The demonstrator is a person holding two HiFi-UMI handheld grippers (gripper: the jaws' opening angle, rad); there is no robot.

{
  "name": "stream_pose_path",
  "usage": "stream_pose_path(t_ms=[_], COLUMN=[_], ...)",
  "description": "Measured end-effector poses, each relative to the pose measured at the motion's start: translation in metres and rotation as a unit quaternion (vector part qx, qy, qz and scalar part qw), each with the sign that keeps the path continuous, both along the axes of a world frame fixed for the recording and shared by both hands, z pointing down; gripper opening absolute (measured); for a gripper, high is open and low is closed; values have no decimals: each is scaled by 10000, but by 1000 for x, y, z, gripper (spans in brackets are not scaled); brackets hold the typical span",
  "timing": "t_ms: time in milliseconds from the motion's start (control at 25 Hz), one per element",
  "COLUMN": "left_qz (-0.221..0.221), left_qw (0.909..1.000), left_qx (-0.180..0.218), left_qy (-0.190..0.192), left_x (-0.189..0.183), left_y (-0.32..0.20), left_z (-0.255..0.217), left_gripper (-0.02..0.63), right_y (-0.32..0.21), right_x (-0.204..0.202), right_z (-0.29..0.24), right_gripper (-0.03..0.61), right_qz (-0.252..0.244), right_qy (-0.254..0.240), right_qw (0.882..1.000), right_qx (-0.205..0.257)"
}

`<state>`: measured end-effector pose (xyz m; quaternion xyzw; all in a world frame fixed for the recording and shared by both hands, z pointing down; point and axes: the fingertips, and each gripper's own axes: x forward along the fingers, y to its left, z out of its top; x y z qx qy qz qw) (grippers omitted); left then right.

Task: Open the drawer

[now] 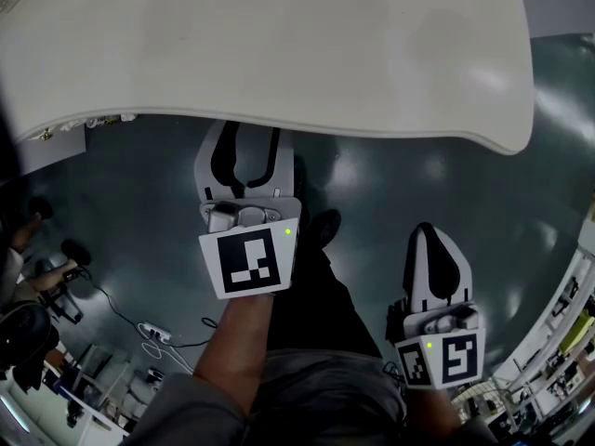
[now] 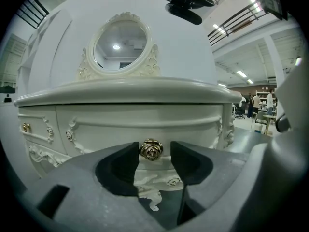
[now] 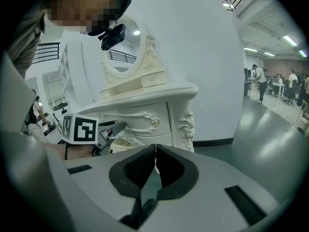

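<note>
Left hand-held gripper (image 2: pixel 154 150) around knob (image 2: pixel 151 150), right-side gap

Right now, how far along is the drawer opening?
Done: the left gripper is lined up, with the middle drawer's gold rose knob between its jaws. In hand: the grasp; the jaws stand apart, not yet clamped on the knob. Left: closing on it and pulling, since the drawer front sits flush in the white dressing table. The right gripper is shut and empty, off to the side.
</note>
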<state>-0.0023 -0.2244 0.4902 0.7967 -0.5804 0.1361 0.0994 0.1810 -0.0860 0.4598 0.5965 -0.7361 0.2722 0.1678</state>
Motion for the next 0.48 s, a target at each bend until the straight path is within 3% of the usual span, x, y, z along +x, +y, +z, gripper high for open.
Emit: stream_pose_path(t_ms=[400, 480], left_qz=[106, 60], left_qw=[9999, 9999], left_qx=[109, 94], left_qy=[-79, -23], left_x=[-3, -5], left_y=[-3, -4], left_z=[-2, -5], left_gripper=[203, 158], right_y=[7, 10], right_x=[6, 8], right_z=[3, 0], right_gripper=[14, 14], right_qz=[77, 89], right_qy=[16, 26], right_qw=[9999, 9999], right_qx=[-68, -71])
